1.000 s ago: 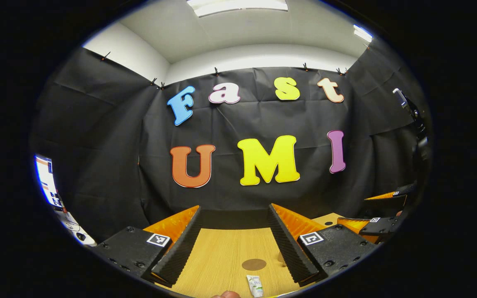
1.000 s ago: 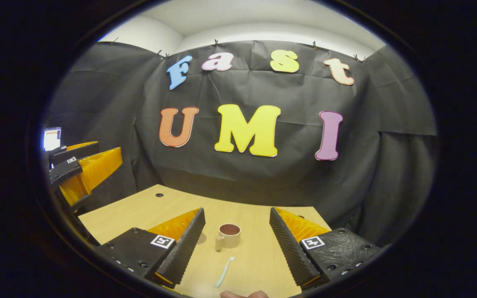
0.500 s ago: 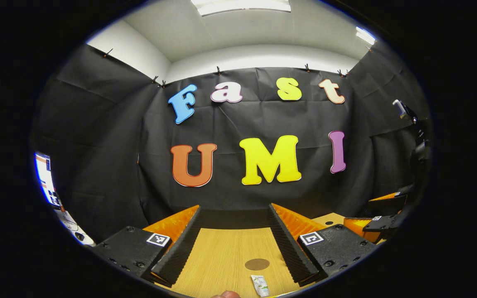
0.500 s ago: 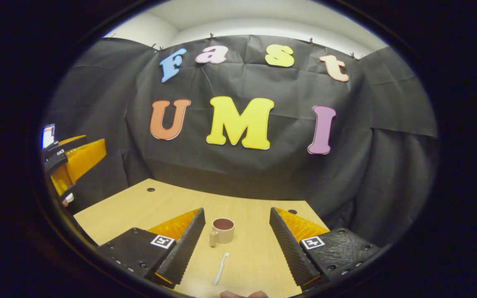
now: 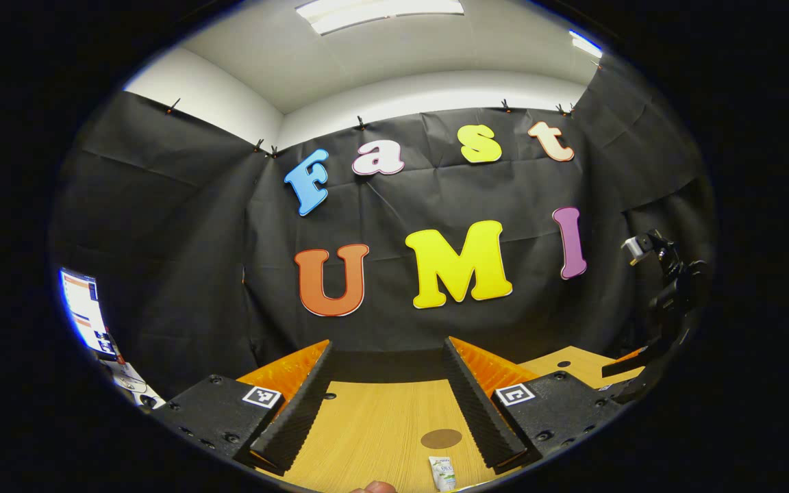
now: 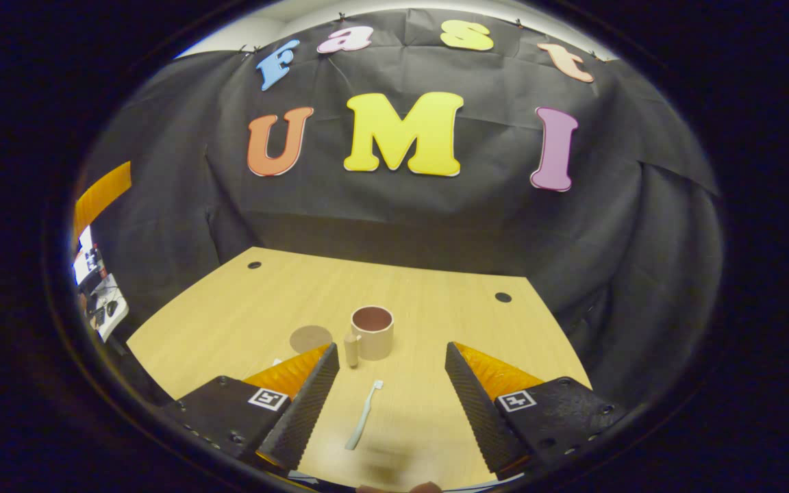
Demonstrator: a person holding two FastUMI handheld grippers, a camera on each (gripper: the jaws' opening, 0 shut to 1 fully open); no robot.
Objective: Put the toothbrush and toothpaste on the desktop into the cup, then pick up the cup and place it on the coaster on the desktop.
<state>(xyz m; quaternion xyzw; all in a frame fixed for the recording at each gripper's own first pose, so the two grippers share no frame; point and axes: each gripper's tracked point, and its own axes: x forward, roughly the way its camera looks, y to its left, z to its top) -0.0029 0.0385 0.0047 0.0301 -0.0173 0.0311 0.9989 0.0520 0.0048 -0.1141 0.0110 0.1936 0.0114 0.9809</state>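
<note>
In the right gripper view a beige cup (image 6: 371, 333) with a dark inside stands upright on the wooden desktop (image 6: 435, 301), handle to its left. A pale toothbrush (image 6: 364, 424) lies in front of it, between the fingers of my open right gripper (image 6: 389, 400), which hovers above the desk. A round brown coaster (image 6: 310, 338) lies left of the cup. In the left gripper view the coaster (image 5: 441, 438) and a small white toothpaste tube (image 5: 443, 474) lie on the desk between the fingers of my open left gripper (image 5: 389, 397). Nothing is held.
Round cable holes (image 6: 503, 297) mark the desk's far corners. A lit screen (image 5: 83, 311) stands at the far left. The right gripper's body and camera mount (image 5: 661, 294) show at the right edge of the left gripper view. Black cloth walls close in behind the desk.
The right gripper has tilted down and risen, so the cup, toothbrush and coaster show farther up the view. The left gripper has swung a little left; the right gripper dropped at its view's edge.
</note>
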